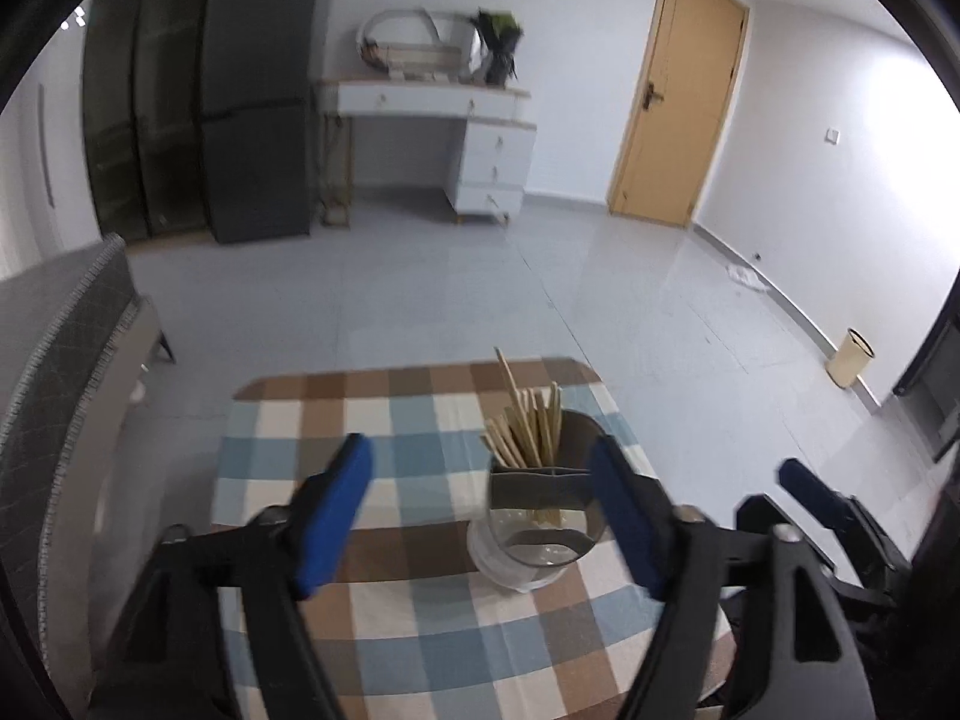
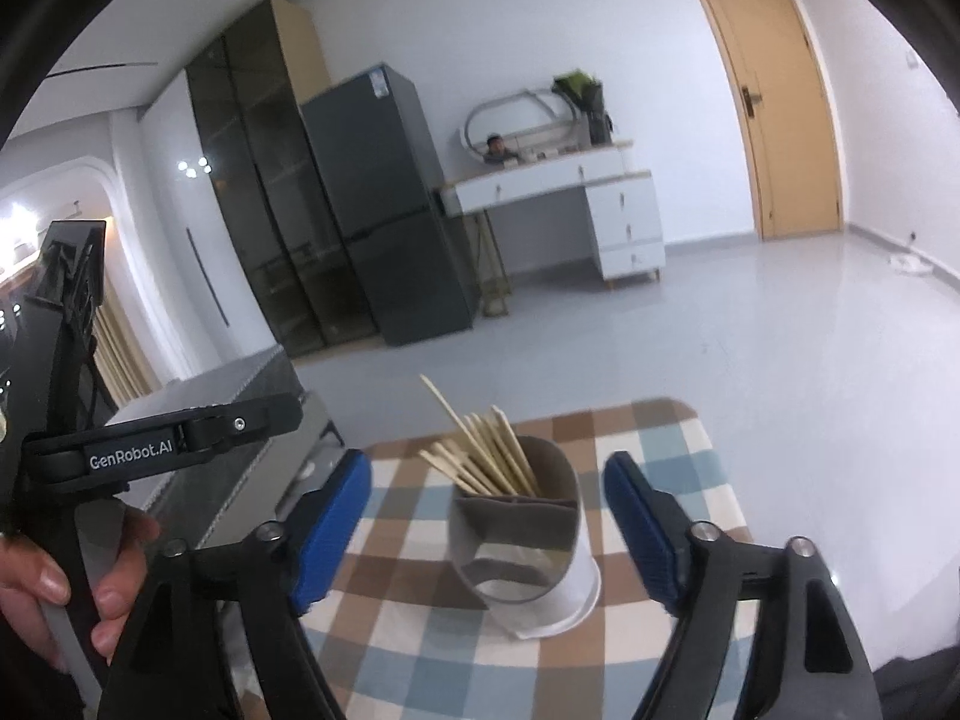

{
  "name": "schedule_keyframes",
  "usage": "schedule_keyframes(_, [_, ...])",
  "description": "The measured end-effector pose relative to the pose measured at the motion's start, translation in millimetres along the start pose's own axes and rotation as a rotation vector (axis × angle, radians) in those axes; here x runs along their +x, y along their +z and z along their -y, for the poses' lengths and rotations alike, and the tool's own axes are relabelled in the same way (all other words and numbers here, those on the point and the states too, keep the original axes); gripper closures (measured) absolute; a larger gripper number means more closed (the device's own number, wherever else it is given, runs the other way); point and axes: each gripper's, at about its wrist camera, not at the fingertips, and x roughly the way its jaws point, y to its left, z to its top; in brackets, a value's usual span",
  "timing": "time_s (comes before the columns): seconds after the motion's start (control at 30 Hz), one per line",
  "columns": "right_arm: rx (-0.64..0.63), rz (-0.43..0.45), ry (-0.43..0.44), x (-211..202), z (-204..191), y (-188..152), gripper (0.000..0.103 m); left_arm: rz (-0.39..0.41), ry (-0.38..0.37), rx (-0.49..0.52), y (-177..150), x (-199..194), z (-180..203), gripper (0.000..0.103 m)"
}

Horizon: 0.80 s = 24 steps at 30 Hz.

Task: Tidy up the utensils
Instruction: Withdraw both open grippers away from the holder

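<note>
Utensil holder (image 2: 523, 546) sits ahead between the right gripper (image 2: 487, 531) fingers — untouched.

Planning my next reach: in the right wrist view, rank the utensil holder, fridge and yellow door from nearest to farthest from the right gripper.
1. utensil holder, on the table just ahead of the right gripper.
2. fridge, across the floor, left.
3. yellow door, far wall, right.

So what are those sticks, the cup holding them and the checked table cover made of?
The sticks look like pale bare wood or bamboo: matte, tan and flat. The cup seems to be plastic: a smooth grey divided insert inside a whitish, partly see-through shell. The table cover looks like soft woven cloth, matte with a checked pattern.
</note>
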Motion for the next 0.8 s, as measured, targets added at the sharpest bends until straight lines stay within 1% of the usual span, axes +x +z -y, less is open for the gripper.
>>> schedule_keyframes(0.03, [-0.008,0.027,-0.006,-10,-6,-2,0.014,0.016,0.011,0.002,-2,-4,-1,0.021])
schedule_keyframes(0.1, [-0.022,0.065,-0.012,-24,-14,-6,0.011,0.062,0.021,0.003,-9,-19,-2,0.019])
schedule_keyframes(0.17, [-0.034,0.103,-0.004,-38,-22,-13,0.007,0.091,0.029,0.001,-15,-28,-6,0.018])
schedule_keyframes(0.2, [-0.038,0.127,-0.002,-45,-25,-16,0.001,0.1,0.03,0.001,-17,-30,-7,0.017])
schedule_keyframes(0.23, [-0.04,0.145,-0.001,-50,-27,-19,0.0,0.116,0.035,0.001,-21,-34,-9,0.015])
schedule_keyframes(0.27, [-0.039,0.161,0.0,-56,-29,-22,0.0,0.129,0.039,0.0,-24,-37,-10,0.013])
schedule_keyframes(0.33, [-0.035,0.176,0.007,-64,-32,-27,0.0,0.162,0.065,-0.002,-31,-44,-14,0.005])
schedule_keyframes(0.4, [-0.031,0.192,0.001,-70,-35,-34,0.0,0.205,0.085,-0.008,-38,-49,-19,0.003])
schedule_keyframes(0.53, [-0.055,0.233,-0.022,-82,-41,-44,0.0,0.246,0.097,-0.016,-52,-56,-25,0.002])
schedule_keyframes(0.63, [-0.082,0.263,-0.051,-84,-47,-54,0.0,0.252,0.097,-0.019,-59,-53,-30,0.002])
schedule_keyframes(0.73, [-0.092,0.288,-0.065,-86,-49,-65,0.0,0.254,0.099,-0.013,-68,-46,-33,0.002])
schedule_keyframes(0.8, [-0.097,0.289,-0.066,-86,-50,-73,0.0,0.256,0.109,-0.012,-76,-41,-35,0.002])
